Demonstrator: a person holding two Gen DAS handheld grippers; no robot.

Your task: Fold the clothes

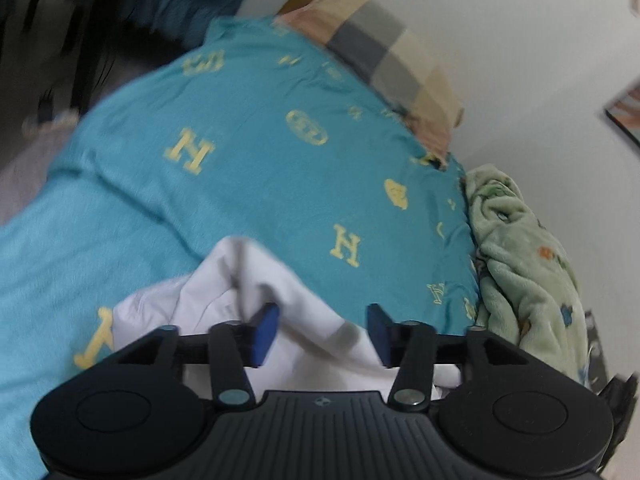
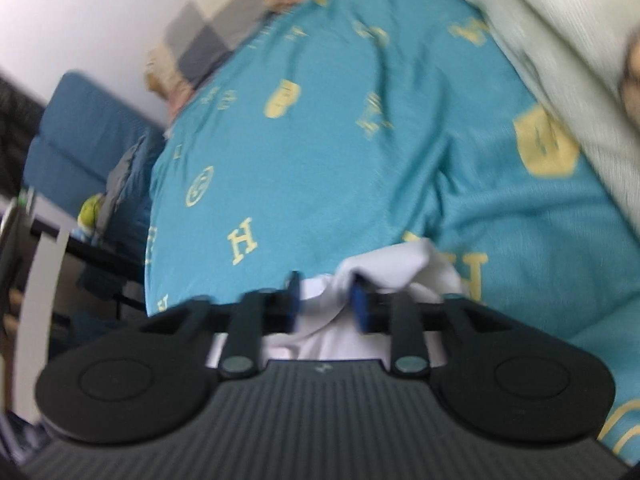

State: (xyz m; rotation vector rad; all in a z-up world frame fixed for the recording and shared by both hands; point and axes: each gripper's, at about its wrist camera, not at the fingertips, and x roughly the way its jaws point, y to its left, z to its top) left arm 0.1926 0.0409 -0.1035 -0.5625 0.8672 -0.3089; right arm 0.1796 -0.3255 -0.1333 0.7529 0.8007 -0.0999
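I note my left gripper [image 1: 322, 334] spread over the white garment [image 1: 256, 280] on the bedsheet [image 1: 240, 152], my right gripper [image 2: 325, 304] half-closed around a fold at 12 o'clock; I judge both need firm bites.

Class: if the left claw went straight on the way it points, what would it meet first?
Probably the white garment bunched between its open fingers, then the teal bedsheet beyond; depth is unclear.
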